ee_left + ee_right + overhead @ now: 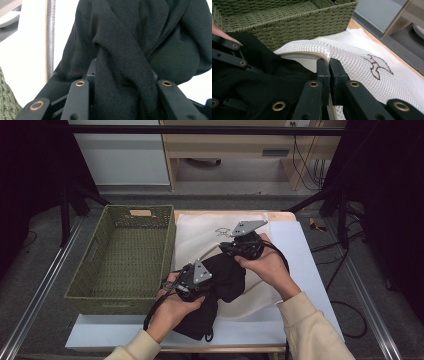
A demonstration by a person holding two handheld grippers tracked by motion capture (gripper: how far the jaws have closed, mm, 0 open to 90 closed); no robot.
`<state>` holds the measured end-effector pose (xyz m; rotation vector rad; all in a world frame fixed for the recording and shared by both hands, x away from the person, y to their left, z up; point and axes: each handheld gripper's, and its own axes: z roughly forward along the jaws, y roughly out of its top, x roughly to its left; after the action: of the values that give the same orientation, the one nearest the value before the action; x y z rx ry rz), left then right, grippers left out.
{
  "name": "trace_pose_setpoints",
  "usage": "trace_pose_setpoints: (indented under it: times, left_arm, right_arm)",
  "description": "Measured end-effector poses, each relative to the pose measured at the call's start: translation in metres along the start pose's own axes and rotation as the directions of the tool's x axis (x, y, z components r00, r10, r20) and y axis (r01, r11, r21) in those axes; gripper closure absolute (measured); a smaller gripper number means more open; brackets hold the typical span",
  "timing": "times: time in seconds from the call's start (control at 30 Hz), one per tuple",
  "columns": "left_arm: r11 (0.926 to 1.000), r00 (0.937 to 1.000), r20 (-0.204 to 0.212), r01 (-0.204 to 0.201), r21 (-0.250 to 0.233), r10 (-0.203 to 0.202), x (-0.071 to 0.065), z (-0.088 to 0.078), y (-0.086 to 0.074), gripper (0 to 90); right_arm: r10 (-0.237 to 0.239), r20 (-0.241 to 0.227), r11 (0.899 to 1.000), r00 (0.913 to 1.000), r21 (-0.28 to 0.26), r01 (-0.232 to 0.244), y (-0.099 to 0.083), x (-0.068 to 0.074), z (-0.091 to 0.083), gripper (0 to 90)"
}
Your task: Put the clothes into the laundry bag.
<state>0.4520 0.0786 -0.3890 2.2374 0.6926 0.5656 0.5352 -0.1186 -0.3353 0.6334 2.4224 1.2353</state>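
Note:
A black garment [222,282] lies bunched at the mouth of a white mesh bag [200,232] on the table. My left gripper [206,279] is shut on a thick fold of the garment [130,45], which bulges up between its jaws [122,73]. My right gripper [239,246] is shut on the bag's beige-trimmed rim [307,53] and holds it raised, its two pads [323,67] pressed together on the mesh [352,55]. In the right gripper view the garment [262,77] sits under that rim, with the left gripper's linkage [229,50] at the left.
A green woven basket [120,297] stands to the left of the bag, its near wall [287,22] close behind the raised rim. The bag's zipper [50,37] runs beside the garment. A bird outline [378,67] is stitched on the mesh. White table surface [305,255] lies to the right.

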Motion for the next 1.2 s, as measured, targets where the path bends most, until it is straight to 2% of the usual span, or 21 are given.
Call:
trace_pose_setpoints:
  times: [0.23, 0.37, 0.43, 0.5, 0.6, 0.77, 0.9, 1.0, 1.2]
  left_arm:
    - [0.9999, 1.0, -0.001, 0.004, -0.016, -0.004, -0.003, -0.002, 0.003, 61.7]
    - [1.0, 0.9999, -0.01, 0.003, 0.004, -0.003, -0.002, 0.005, 0.002, 61.6]
    - [0.9998, 0.9997, -0.015, 0.017, 0.005, -0.017, -0.002, 0.009, 0.001, 61.6]
    - [0.9994, 0.999, -0.029, 0.035, -0.003, -0.035, -0.002, 0.015, -0.001, 61.6]
    - [0.9997, 0.9983, -0.055, 0.022, 0.012, -0.022, -0.003, 0.02, -0.002, 61.6]
    - [0.9989, 0.996, -0.083, 0.037, 0.028, -0.034, -0.001, 0.03, -0.005, 61.4]
    - [0.9988, 0.9939, -0.1, 0.049, 0.007, -0.048, -0.002, 0.036, -0.005, 61.5]
    - [0.9991, 0.9925, -0.115, 0.041, -0.006, -0.041, -0.004, 0.038, -0.004, 61.5]
    - [0.9982, 0.9907, -0.123, 0.056, -0.022, -0.058, -0.005, 0.048, -0.008, 61.5]
  right_arm:
    - [-0.002, 0.004, 1.0, 1.0, -0.002, 0.002, 0.001, 0.001, 0.001, 87.5]
    - [-0.002, 0.002, 1.0, 1.0, -0.003, 0.002, 0.002, 0.002, 0.001, 87.5]
    - [-0.005, 0.0, 1.0, 1.0, -0.001, 0.005, 0.003, 0.003, 0.002, 87.5]
    - [-0.006, -0.002, 1.0, 1.0, -0.002, 0.006, 0.003, 0.003, 0.003, 87.5]
    - [-0.004, -0.004, 1.0, 1.0, -0.002, 0.004, 0.003, 0.004, 0.003, 87.5]
    - [-0.008, -0.009, 1.0, 0.9999, -0.004, 0.008, 0.002, 0.005, 0.003, 87.5]
    - [-0.006, -0.013, 1.0, 0.9999, -0.004, 0.006, 0.0, 0.006, 0.005, 87.5]
    - [-0.004, -0.016, 1.0, 0.9999, -0.004, 0.004, -0.001, 0.005, 0.005, 87.5]
    - [0.004, -0.012, 1.0, 0.9999, -0.005, -0.004, -0.002, 0.004, 0.004, 87.5]
